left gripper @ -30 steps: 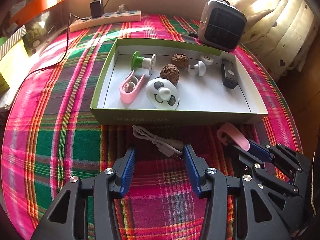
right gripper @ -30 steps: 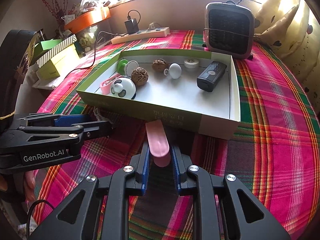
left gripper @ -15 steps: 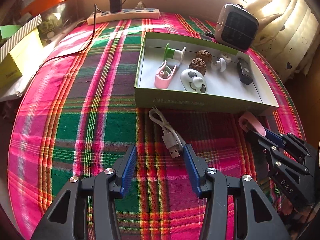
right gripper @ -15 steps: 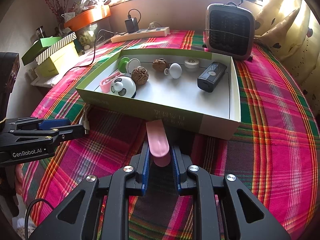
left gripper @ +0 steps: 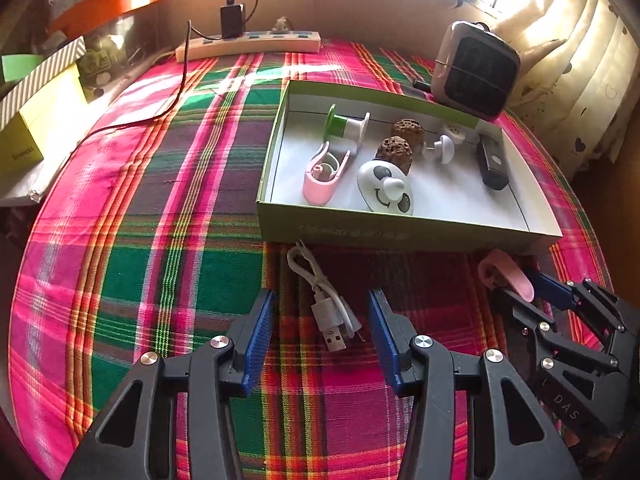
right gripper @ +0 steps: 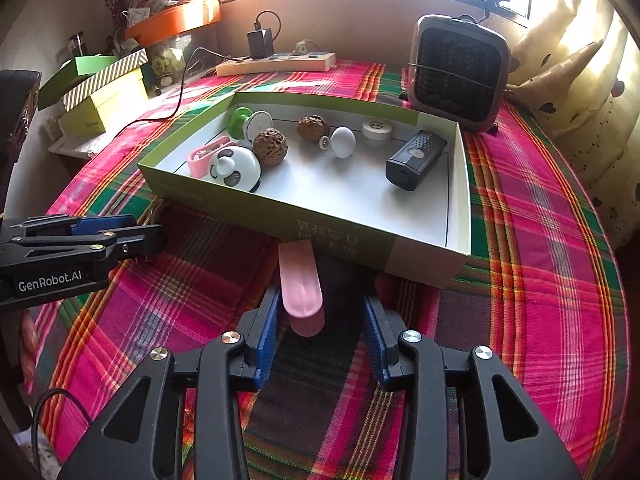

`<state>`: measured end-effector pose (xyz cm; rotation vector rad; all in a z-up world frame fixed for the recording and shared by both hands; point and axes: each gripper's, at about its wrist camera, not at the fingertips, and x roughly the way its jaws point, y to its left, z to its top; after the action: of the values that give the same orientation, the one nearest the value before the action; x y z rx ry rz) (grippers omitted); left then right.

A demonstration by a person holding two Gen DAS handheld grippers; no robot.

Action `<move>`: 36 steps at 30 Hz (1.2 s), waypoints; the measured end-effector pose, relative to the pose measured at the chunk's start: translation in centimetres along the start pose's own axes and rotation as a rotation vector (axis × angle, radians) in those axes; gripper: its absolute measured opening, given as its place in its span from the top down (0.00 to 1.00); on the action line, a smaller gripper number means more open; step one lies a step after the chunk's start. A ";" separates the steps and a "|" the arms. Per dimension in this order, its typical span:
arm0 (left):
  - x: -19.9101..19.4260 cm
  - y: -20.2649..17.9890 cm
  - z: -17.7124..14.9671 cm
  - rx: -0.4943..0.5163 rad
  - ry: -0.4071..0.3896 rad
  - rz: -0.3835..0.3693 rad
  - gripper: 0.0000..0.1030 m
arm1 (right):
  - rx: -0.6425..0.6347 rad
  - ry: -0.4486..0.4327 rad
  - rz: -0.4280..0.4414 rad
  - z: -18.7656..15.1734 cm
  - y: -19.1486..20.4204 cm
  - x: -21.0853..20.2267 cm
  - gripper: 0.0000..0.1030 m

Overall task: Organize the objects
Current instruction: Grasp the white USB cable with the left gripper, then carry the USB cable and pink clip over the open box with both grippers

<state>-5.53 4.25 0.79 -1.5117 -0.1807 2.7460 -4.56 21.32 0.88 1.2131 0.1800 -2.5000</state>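
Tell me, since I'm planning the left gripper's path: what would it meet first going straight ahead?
Probably the white cable, lying on the cloth between its open fingers; beyond that, the box's near wall.

I see my left gripper (left gripper: 320,336) low over the cloth with its blue pads spread wide, and my right gripper (right gripper: 320,332) beside it, fingers parted too, both pointing forward.

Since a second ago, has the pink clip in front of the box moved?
No. The pink clip still ends just short of the green box and its near wall, as before; only the right gripper has opened its jaws around it.
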 end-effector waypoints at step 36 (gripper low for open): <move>0.0 1.8 0.3 -0.002 -0.038 -0.003 0.86 | 0.005 -0.004 -0.012 0.9 0.7 0.8 0.82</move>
<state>-5.71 2.42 0.78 -1.4594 -0.1860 2.7740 -5.44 20.26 0.88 1.2126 0.1813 -2.5143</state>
